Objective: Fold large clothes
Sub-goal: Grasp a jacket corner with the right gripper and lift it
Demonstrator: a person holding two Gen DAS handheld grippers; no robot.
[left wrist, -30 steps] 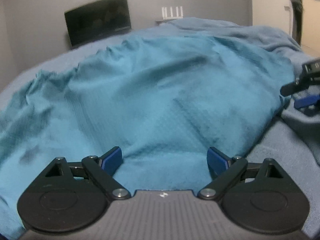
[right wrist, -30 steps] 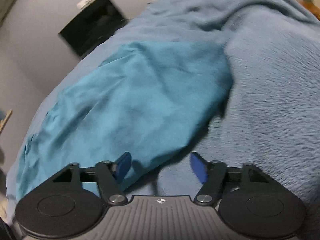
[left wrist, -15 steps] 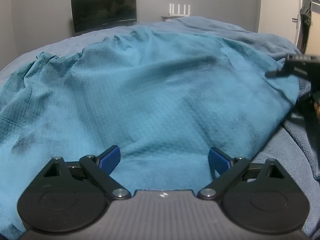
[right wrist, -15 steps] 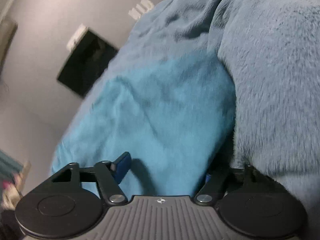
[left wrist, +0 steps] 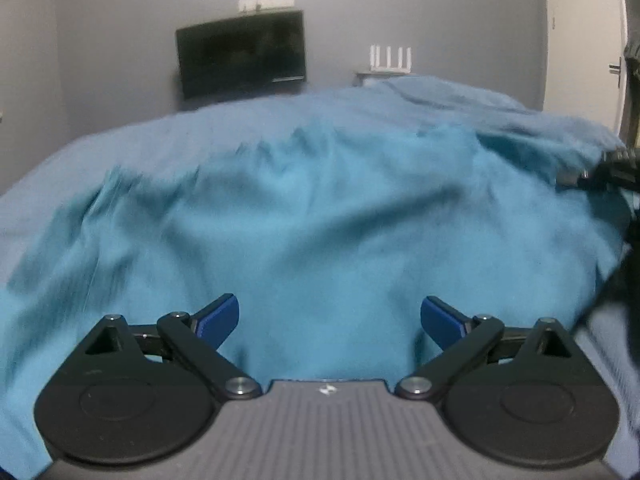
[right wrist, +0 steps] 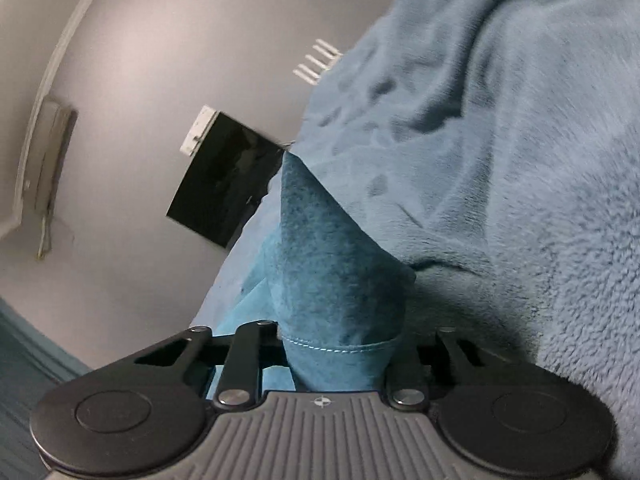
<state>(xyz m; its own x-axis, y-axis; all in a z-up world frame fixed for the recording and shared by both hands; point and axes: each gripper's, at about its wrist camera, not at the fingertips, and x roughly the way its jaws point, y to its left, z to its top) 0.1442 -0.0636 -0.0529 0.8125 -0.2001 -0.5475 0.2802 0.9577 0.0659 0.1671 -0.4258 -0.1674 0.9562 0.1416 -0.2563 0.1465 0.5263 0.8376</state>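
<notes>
Two claws, one garment: our right claw [right wrist: 340, 356] is clamped on a hemmed corner of the teal shirt [left wrist: 320, 232], which is spread over the bed's blanket [right wrist: 520, 160]. Our left claw [left wrist: 330, 316] gapes wide with the near edge between its fingers, so it grips next.

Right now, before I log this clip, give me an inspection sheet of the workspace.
Surface: bed covered by a fluffy grey-blue blanket, rumpled at the right.
Job's things: teal garment spread over the bed; one hemmed edge bunched up at the right gripper.
Clutter: nothing seen.
Grippers: left gripper open, fingers apart over the garment's near edge; right gripper shut on the garment's hem, pads hidden by cloth.
Cables: one hangs from a wall unit at left.
Surroundings: grey walls, dark wall-mounted TV, white router with antennas, a door at right.
</notes>
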